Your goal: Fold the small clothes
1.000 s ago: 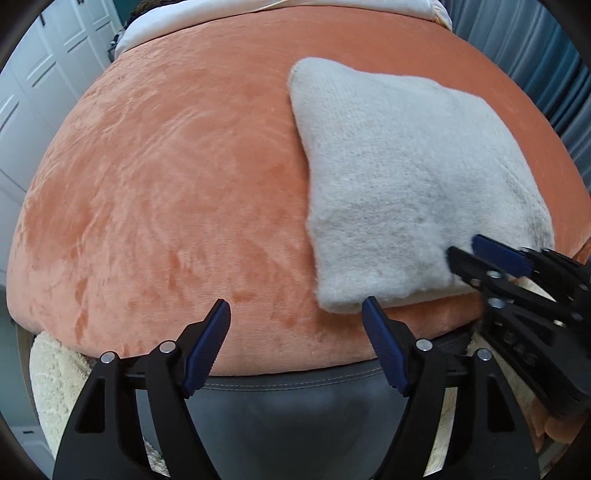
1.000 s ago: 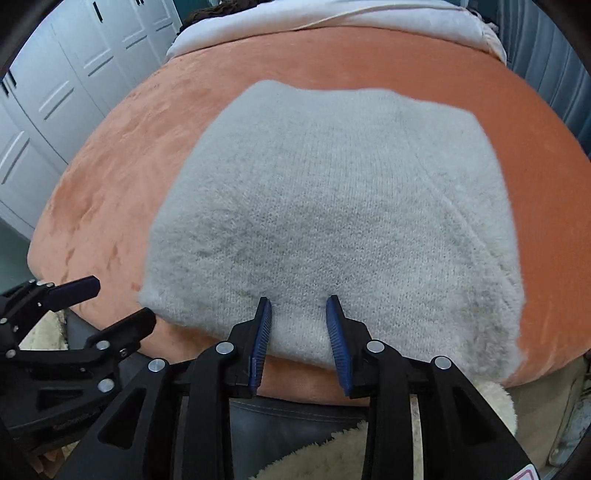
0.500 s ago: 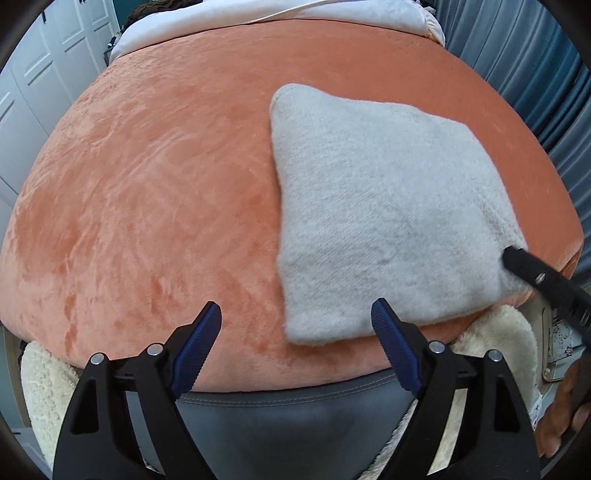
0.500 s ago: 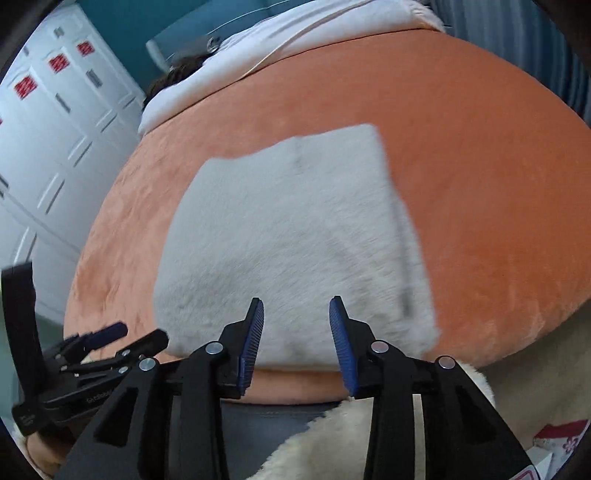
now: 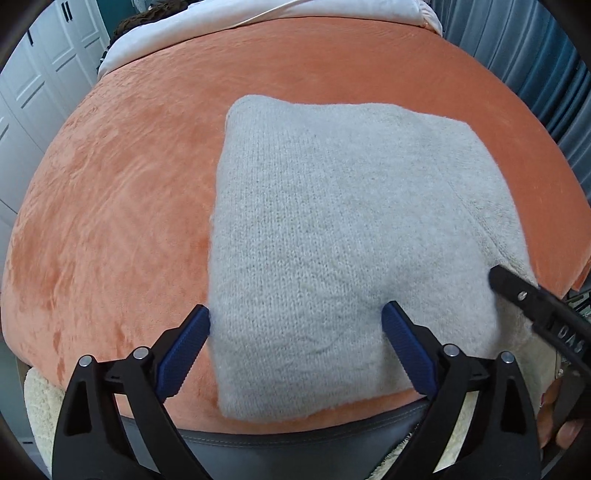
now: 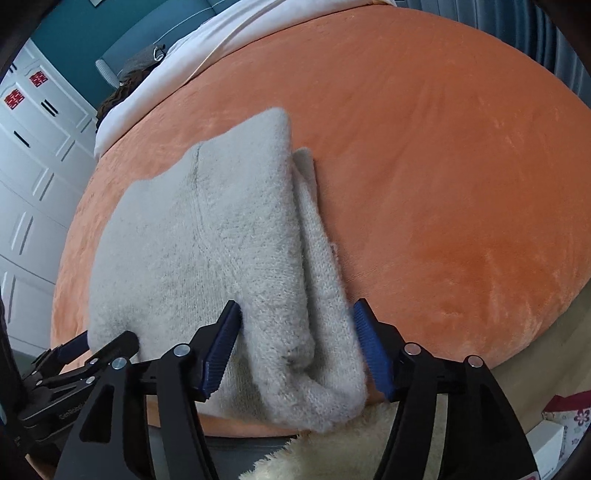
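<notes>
A grey knitted garment (image 5: 332,229) lies folded on the orange velvet bed cover (image 5: 122,206). My left gripper (image 5: 295,322) hovers over the garment's near left corner. Its jaws are opening wide and the fabric lies between the blue pads (image 5: 183,350) without being pinched. My right gripper (image 6: 296,314) is at the garment's (image 6: 207,236) right side, where the folded layers bulge. Its jaws are opening too, with that thick fold between them. Each gripper shows in the other's view: the right gripper (image 5: 517,291) and the left gripper (image 6: 92,347).
White bedding (image 5: 258,18) lies across the far end of the bed. White cupboard doors (image 6: 29,177) stand to the left and blue curtains (image 5: 546,74) to the right. A cream fluffy rug (image 6: 332,443) and the grey bed frame (image 5: 295,443) lie below the near edge.
My left gripper slid right from bare cover onto the garment's near corner and its jaws widened. My right gripper rolled and moved to the garment's right fold, jaws spreading.
</notes>
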`<state>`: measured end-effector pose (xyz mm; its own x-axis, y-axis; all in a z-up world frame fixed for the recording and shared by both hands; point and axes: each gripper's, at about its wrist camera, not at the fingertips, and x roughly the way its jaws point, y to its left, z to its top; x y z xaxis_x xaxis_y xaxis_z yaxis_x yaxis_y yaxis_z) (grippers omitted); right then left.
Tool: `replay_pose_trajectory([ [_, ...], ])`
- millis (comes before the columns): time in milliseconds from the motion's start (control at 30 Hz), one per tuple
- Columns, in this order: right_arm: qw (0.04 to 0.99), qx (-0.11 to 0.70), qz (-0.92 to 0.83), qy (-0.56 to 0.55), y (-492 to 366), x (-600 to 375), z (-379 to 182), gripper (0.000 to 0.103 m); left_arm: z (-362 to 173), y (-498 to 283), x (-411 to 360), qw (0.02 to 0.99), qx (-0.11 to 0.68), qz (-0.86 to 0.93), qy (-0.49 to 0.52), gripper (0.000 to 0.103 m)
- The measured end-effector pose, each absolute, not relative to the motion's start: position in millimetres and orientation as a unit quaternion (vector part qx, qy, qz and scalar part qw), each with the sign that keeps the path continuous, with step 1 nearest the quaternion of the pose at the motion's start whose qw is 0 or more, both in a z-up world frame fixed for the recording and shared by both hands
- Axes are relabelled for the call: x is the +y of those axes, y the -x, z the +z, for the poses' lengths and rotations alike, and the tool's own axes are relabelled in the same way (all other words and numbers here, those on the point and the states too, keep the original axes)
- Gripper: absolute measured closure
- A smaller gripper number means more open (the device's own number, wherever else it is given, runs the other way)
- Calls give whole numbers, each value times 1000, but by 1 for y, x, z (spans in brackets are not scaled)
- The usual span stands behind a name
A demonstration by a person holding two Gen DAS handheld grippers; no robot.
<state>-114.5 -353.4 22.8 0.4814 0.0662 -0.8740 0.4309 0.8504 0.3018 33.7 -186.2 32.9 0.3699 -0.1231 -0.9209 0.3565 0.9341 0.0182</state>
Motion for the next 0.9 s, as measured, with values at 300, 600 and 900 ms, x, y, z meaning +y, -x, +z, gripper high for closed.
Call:
replay_pose_trajectory([
  [300,809,489,-88,-313,115,-362,-6,26,22,-47,-170,806,567,-162,-46,5],
  [600,804,486,-42,-339,96,-369,-17,22,-20,-67,-144,762,600,-219,105,5],
  [900,800,478,0,-363,85,-370,-15,61,-5,-60,-134,755,590,-262,118,38],
])
